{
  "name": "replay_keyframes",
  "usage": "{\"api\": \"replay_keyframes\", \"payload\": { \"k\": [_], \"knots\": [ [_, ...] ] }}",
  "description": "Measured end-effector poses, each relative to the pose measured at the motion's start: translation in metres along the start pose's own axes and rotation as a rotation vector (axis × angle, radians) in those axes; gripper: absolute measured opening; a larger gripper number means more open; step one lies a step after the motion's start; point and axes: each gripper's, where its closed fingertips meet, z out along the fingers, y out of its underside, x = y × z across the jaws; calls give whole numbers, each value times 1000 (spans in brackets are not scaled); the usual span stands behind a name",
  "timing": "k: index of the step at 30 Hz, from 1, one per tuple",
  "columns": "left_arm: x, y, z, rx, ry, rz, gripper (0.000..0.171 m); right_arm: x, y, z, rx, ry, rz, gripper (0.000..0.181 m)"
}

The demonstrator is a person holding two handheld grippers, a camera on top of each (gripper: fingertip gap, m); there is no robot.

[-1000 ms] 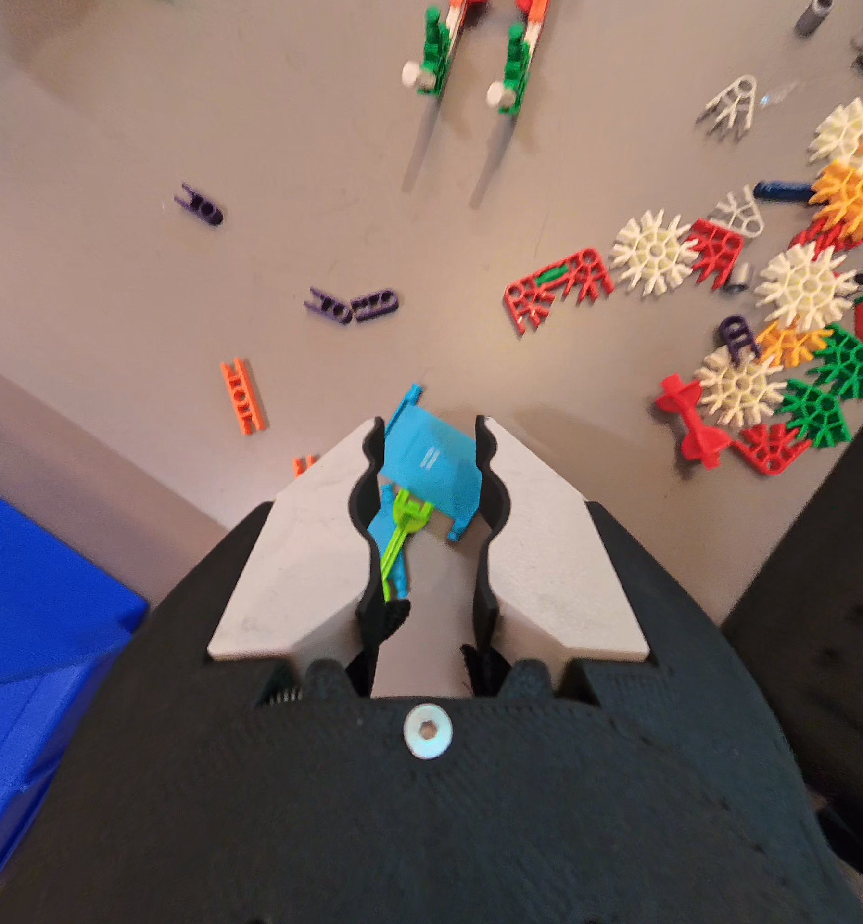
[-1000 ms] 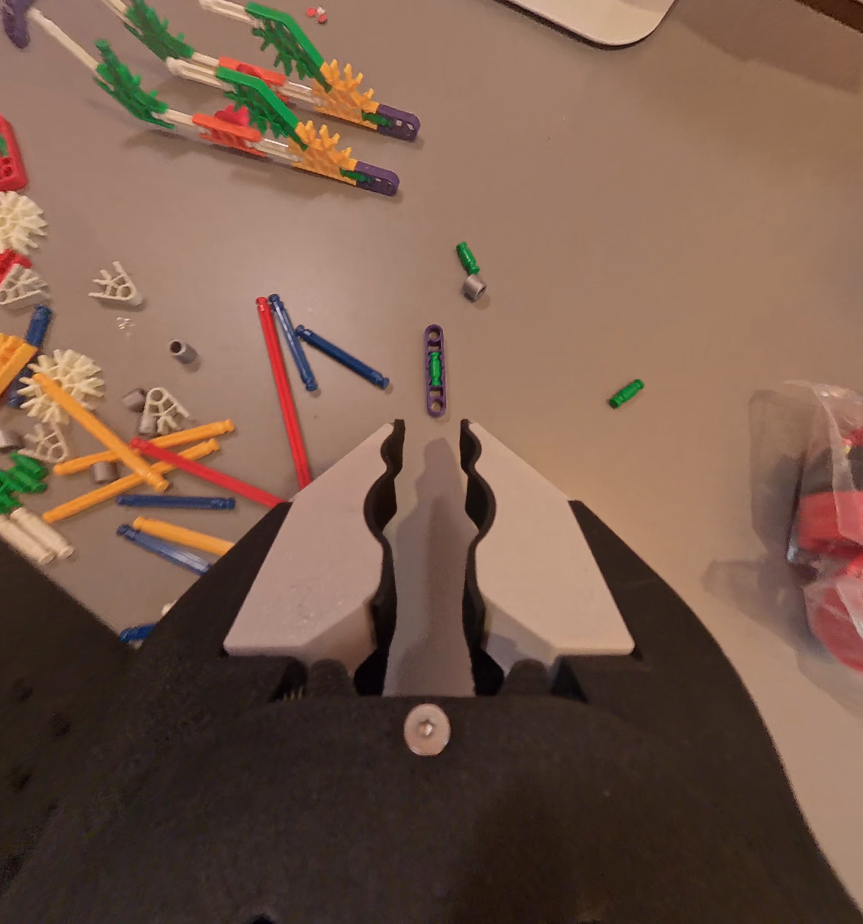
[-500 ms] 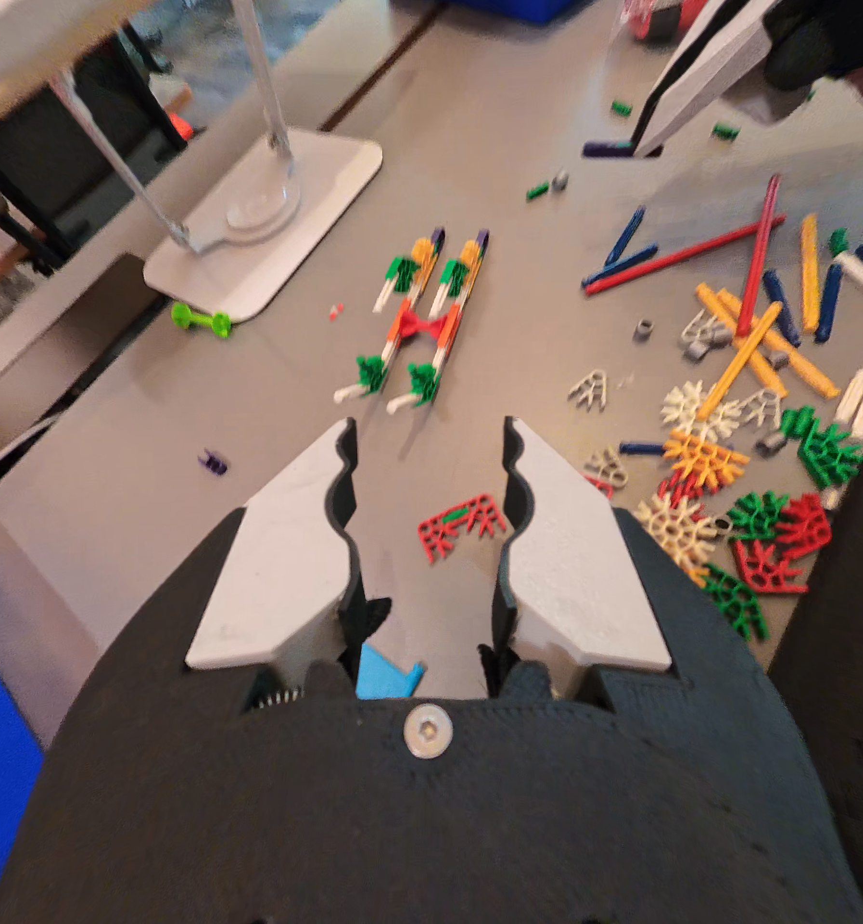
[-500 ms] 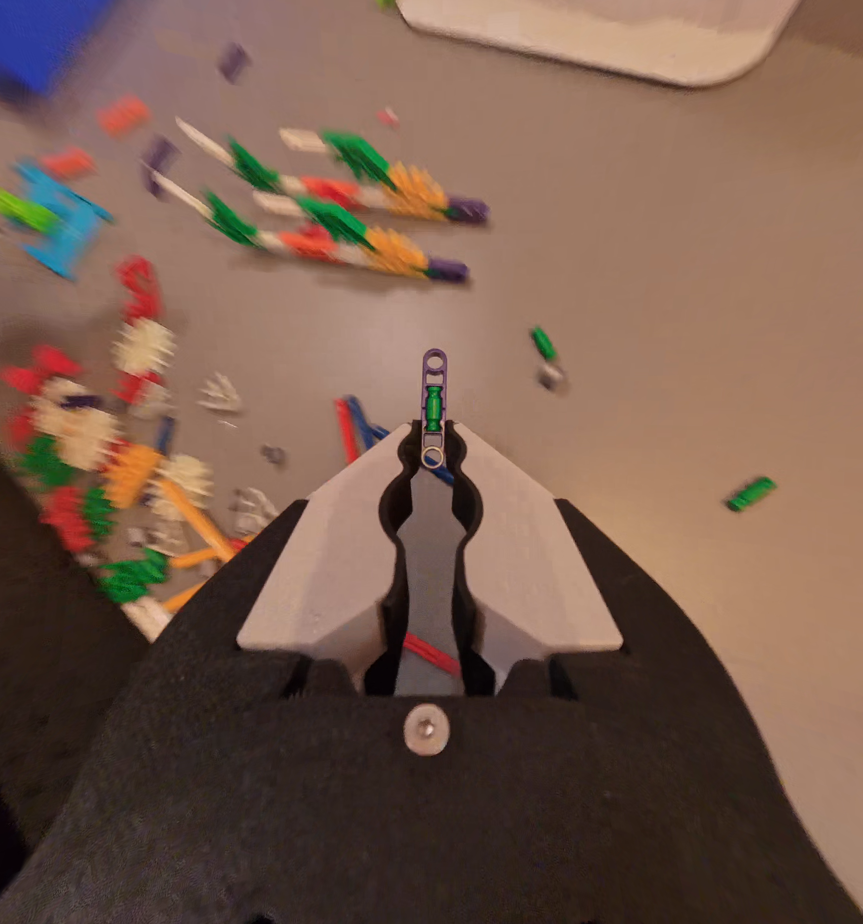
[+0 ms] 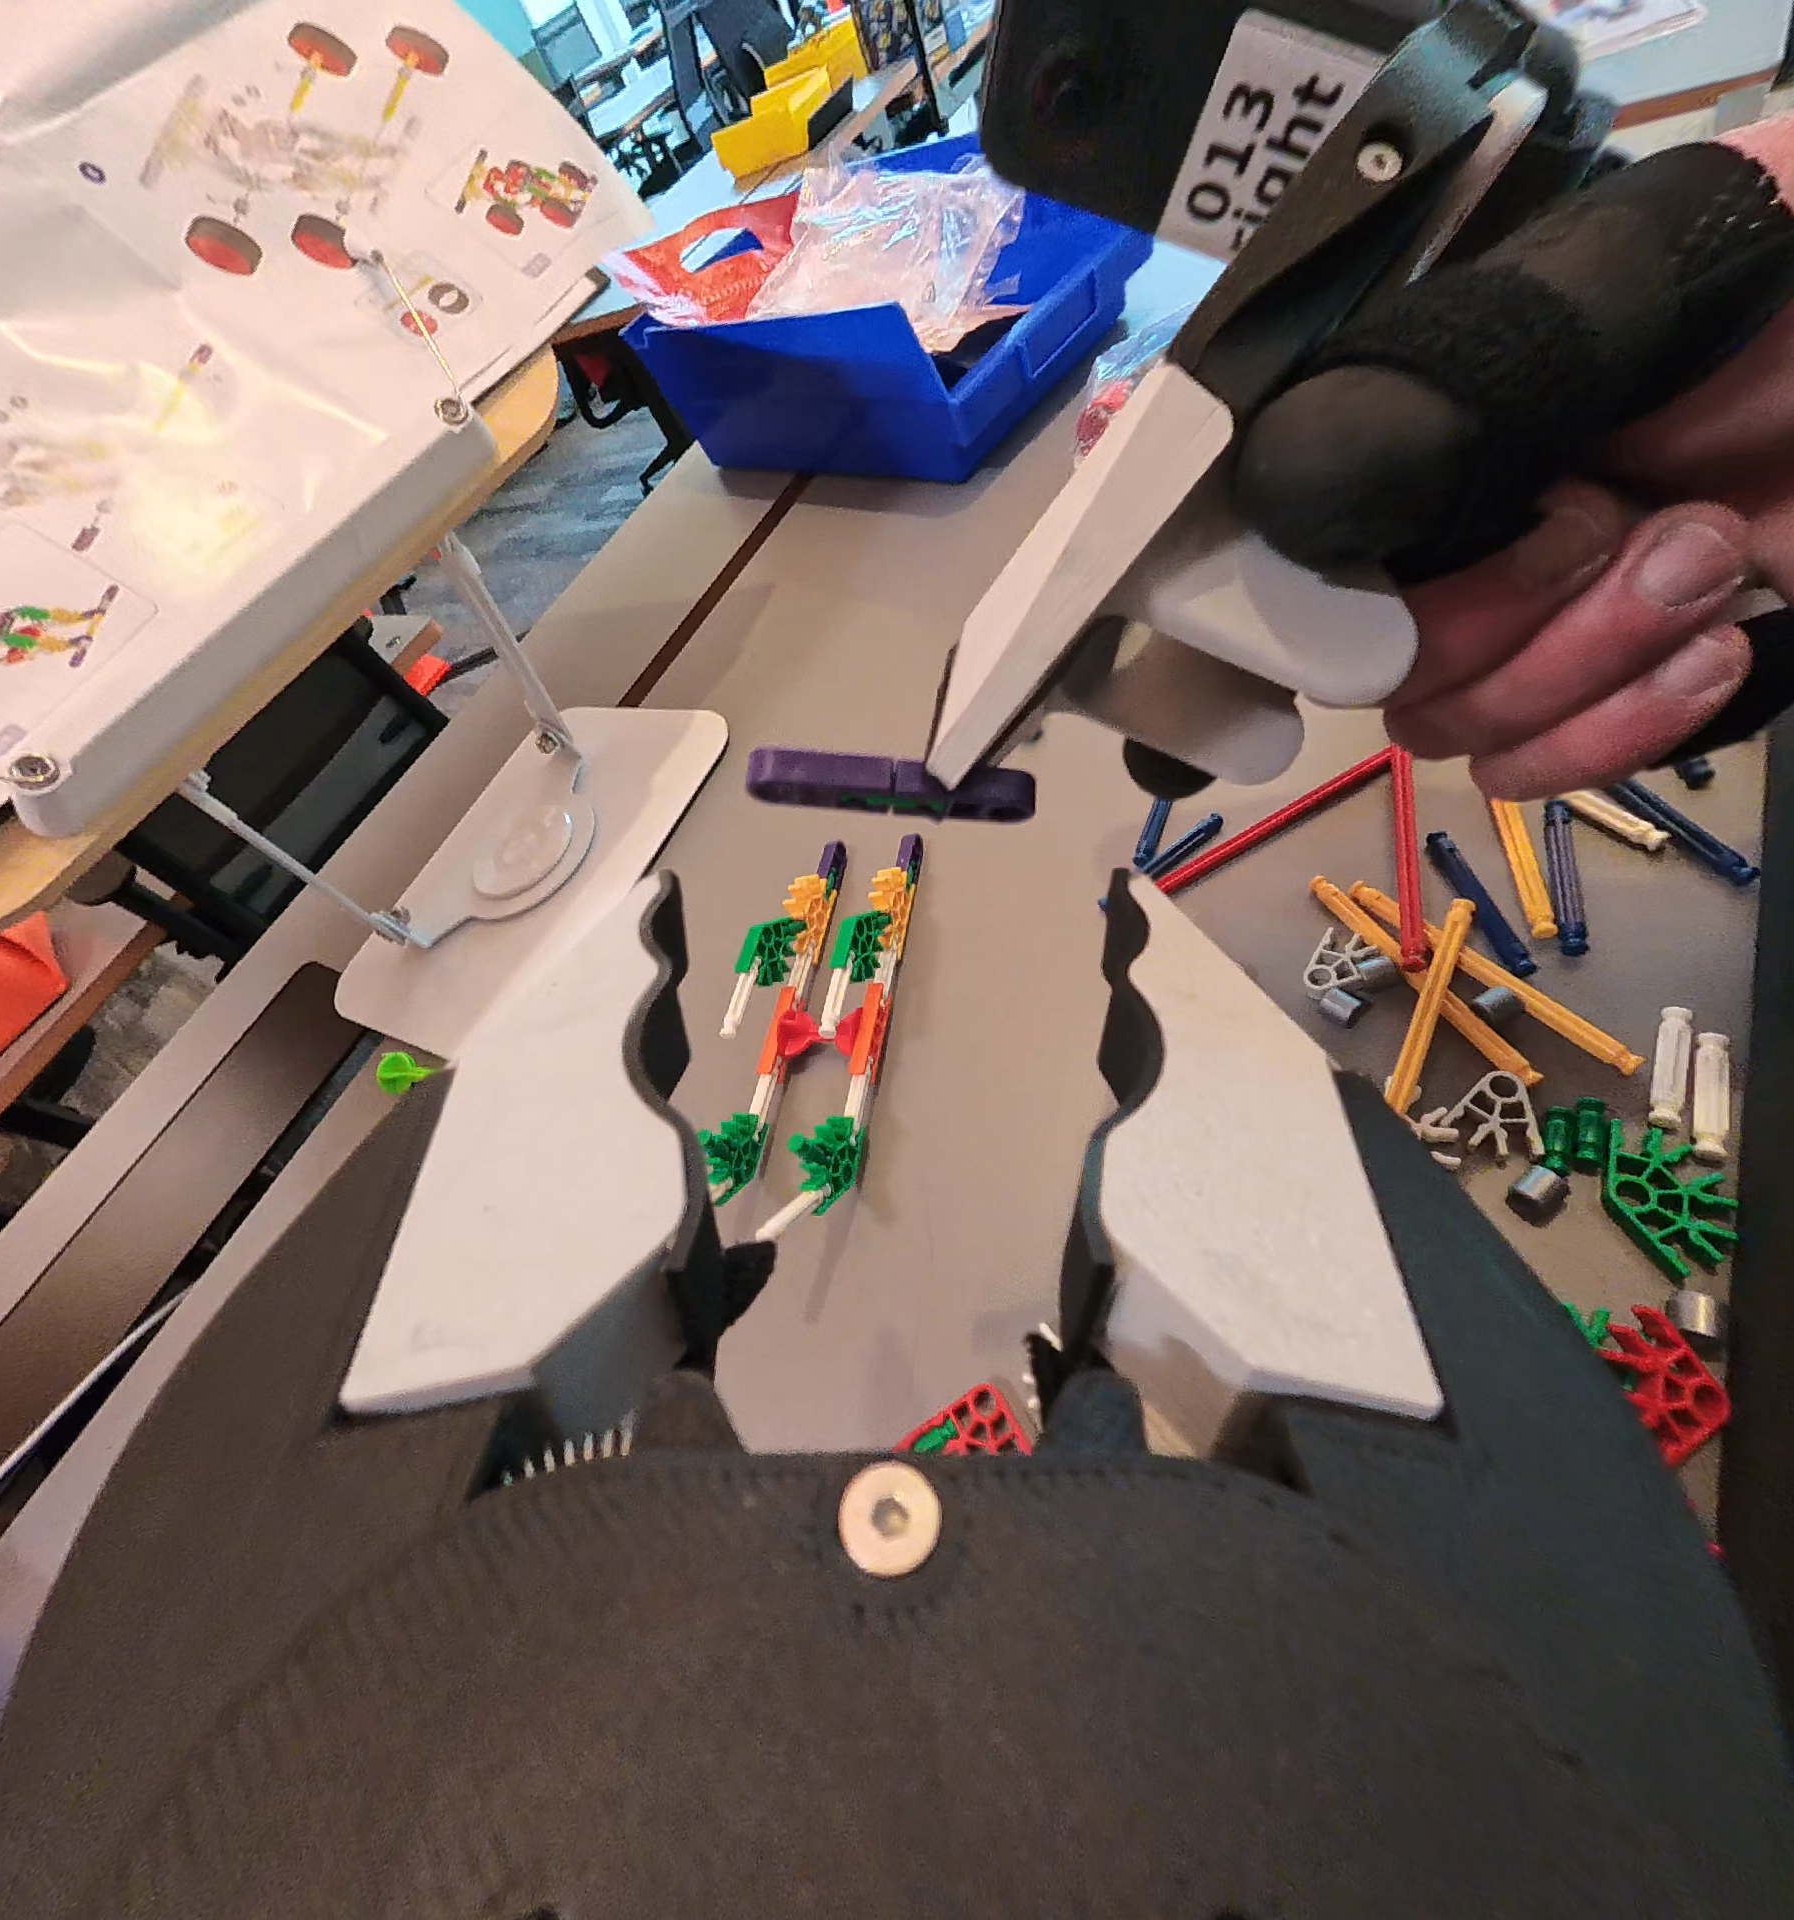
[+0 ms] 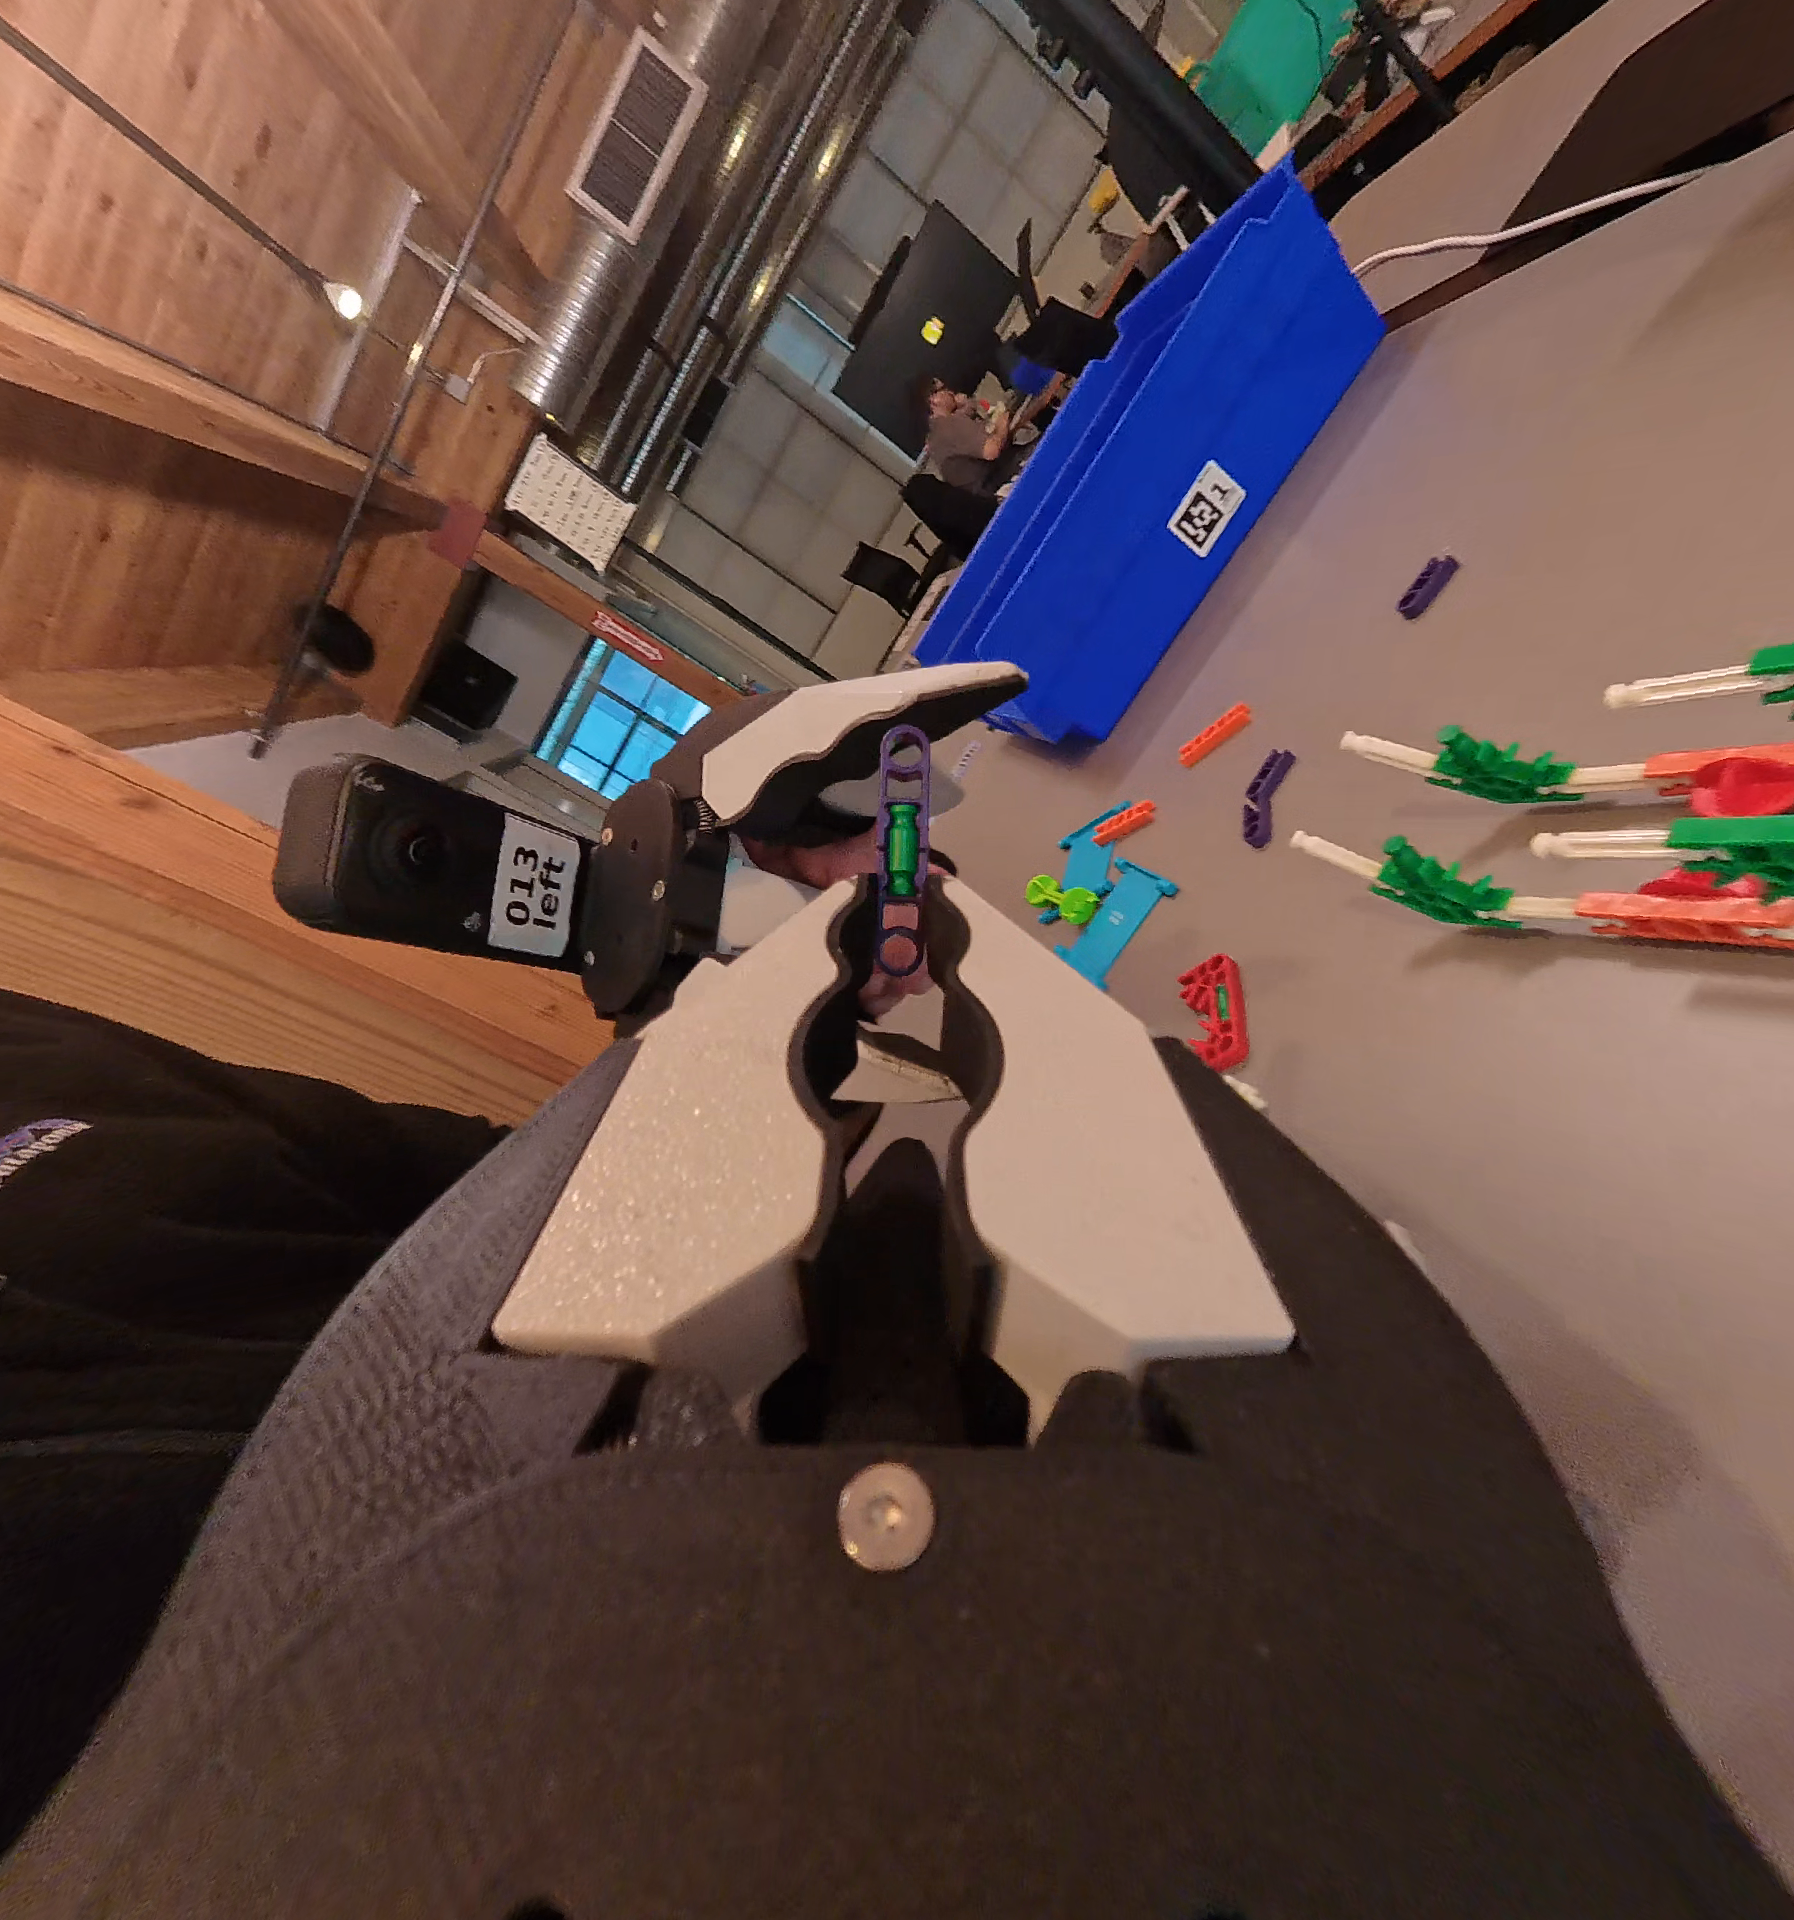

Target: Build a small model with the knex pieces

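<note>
My right gripper [image 6: 898,906] is shut on the end of a purple link with a short green rod clipped in it [image 6: 901,831]. It holds the link in the air, and the link sticks out past the fingertips. In the left wrist view the right gripper [image 5: 950,767] hangs just ahead with the purple link [image 5: 820,777] lying level at its tip. My left gripper [image 5: 891,894] is open and empty, facing the link from close by. One of its fingers [image 6: 851,717] shows behind the link in the right wrist view. A two-rail assembly of white rods with green, orange and yellow connectors [image 5: 820,1029] lies on the table below.
Loose rods [image 5: 1444,935] and connectors [image 5: 1662,1195] lie at the right. An instruction sheet on a white stand [image 5: 197,343] is at the left, its base [image 5: 540,831] on the table. A blue bin [image 5: 872,384] stands behind. A blue panel with a lime piece [image 6: 1111,904] lies on the table. The tips of both grippers are at nearly the same place.
My left gripper let go of the blue panel, opened wide and rose. My right gripper shut on the purple link, lifted it off the table and turned towards the left gripper.
</note>
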Motion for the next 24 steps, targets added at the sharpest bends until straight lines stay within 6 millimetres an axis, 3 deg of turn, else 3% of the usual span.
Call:
{"api": "replay_keyframes", "payload": {
  "k": [13, 20, 24],
  "knots": [
    [-9, -6, -9, 56, -6, 77, 50, -1, 5, 19, 22, -77, 124, 6],
    [-11, -1, -8, 67, 19, 38, 49, 4, 5, 24, 43, -71, 140, 7],
    [-21, 8, 2, 46, 32, 14, 49, 25, -6, 15, 45, 40, 63, 27]
  ]
}}
